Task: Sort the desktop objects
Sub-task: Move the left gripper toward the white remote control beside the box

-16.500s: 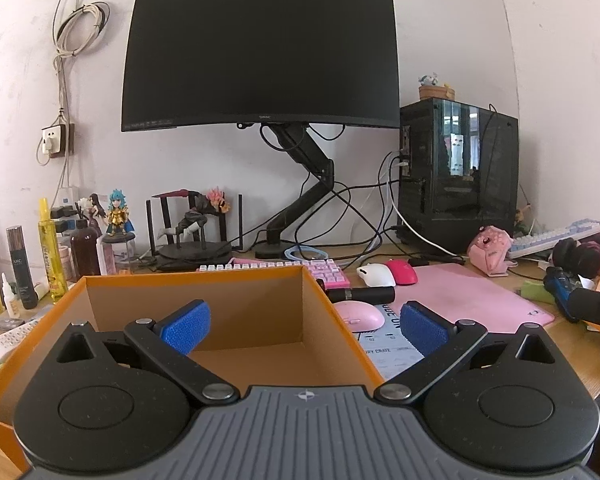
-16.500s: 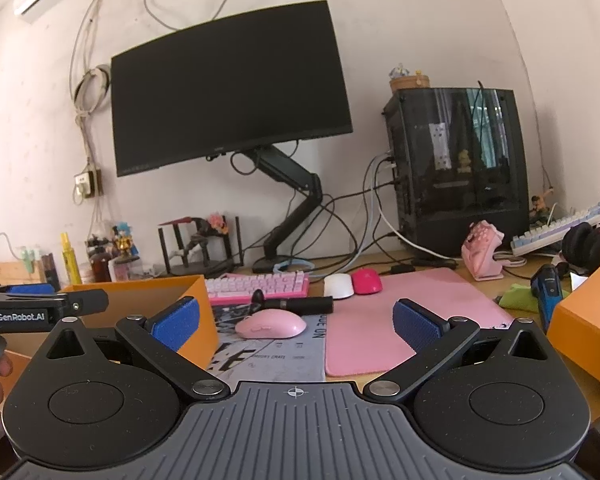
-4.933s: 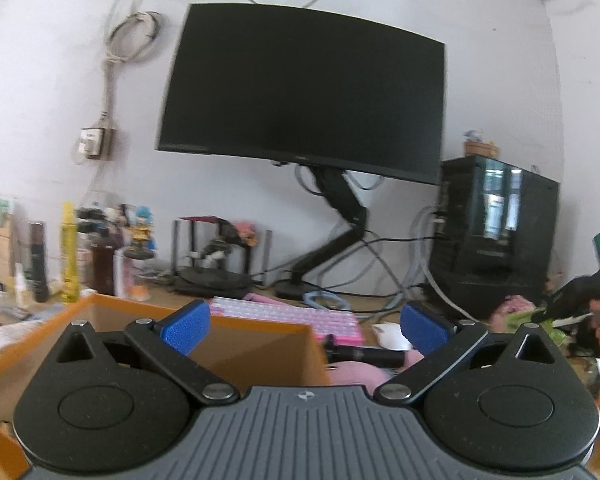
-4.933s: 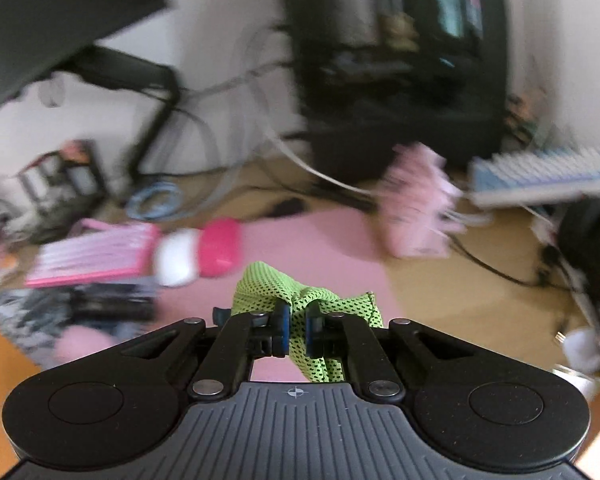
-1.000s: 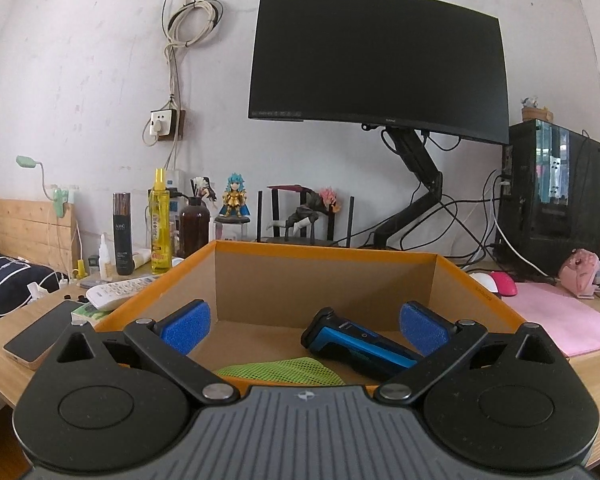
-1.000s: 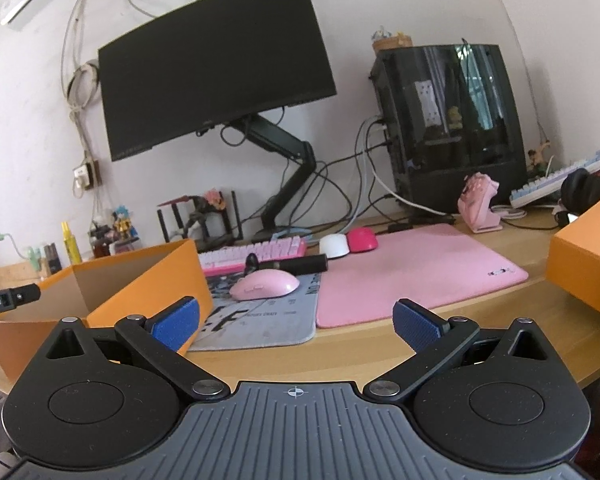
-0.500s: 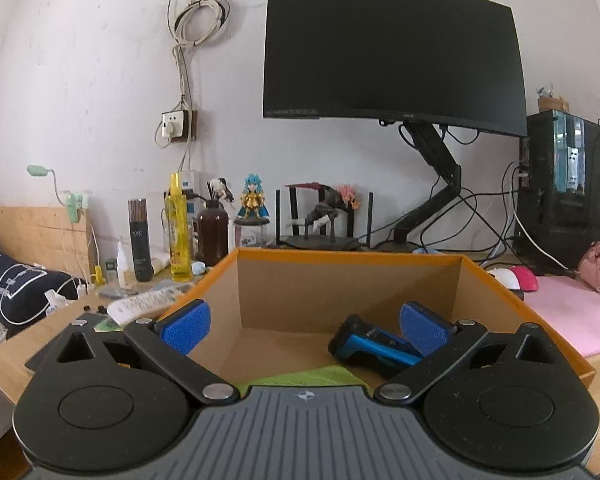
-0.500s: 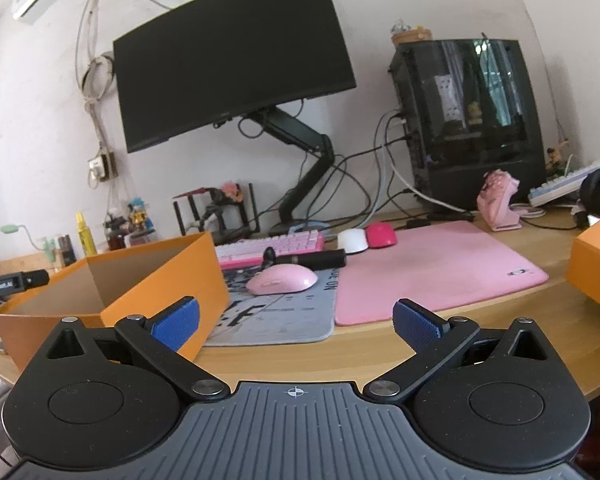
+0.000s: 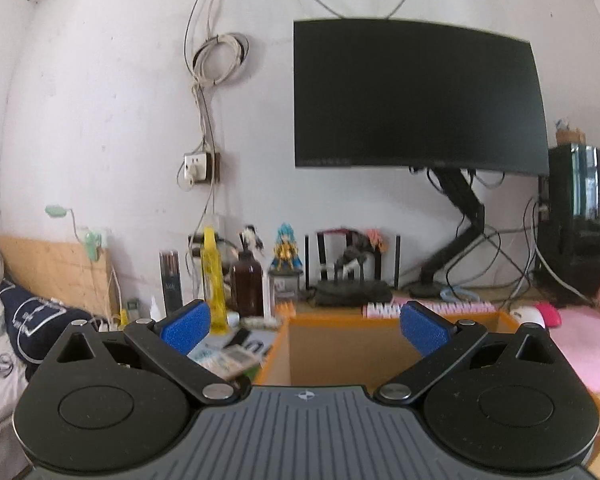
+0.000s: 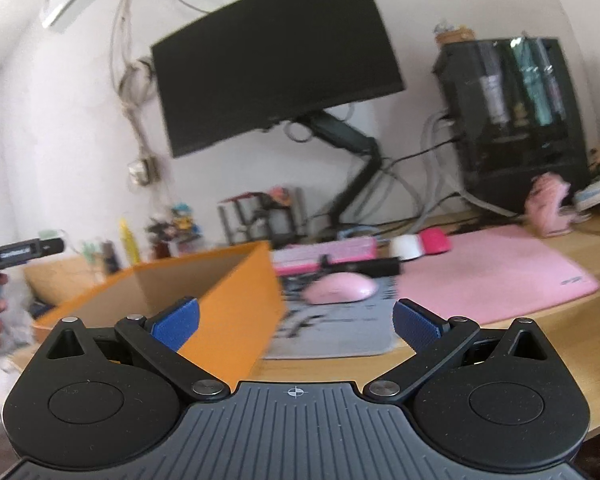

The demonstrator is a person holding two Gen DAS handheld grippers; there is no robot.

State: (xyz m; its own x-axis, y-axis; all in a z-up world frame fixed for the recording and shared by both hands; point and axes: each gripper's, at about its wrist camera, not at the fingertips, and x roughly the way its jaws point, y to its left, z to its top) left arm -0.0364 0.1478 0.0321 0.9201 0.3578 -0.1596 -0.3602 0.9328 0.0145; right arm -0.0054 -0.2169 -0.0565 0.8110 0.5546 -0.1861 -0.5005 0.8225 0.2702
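Spreading wide, the jaws of the left gripper [image 9: 305,326] are seen low in the left wrist view with nothing between the blue pads [image 9: 186,326]. Behind them, at lower centre, the far inner wall of the orange box [image 9: 384,344] is shown; its floor is hidden by the gripper body, so its contents cannot be told. Only in this view are the bottles [image 9: 244,286] and the small figurine [image 9: 287,254] made out clearly at mid-left, along with a wall socket [image 9: 194,166] and a dark pillow [image 9: 32,326] at the left edge. The monitor [image 9: 416,96] fills the upper right.

The right gripper [image 10: 296,320] is likewise held wide and empty in the right wrist view, which is blurred. Here the box [image 10: 224,296] is seen from outside at lower left, its orange side wall facing the camera. What the other view hides is shown at centre: a pink mouse [image 10: 340,288] lying on a grey printed mat [image 10: 340,332], a black cylindrical object [image 10: 364,268] just behind it, and the pink desk mat [image 10: 496,276] spread to the right. A pink keyboard [image 10: 328,254] is seen behind these. At the left edge a black handle [image 10: 20,254] is glimpsed.
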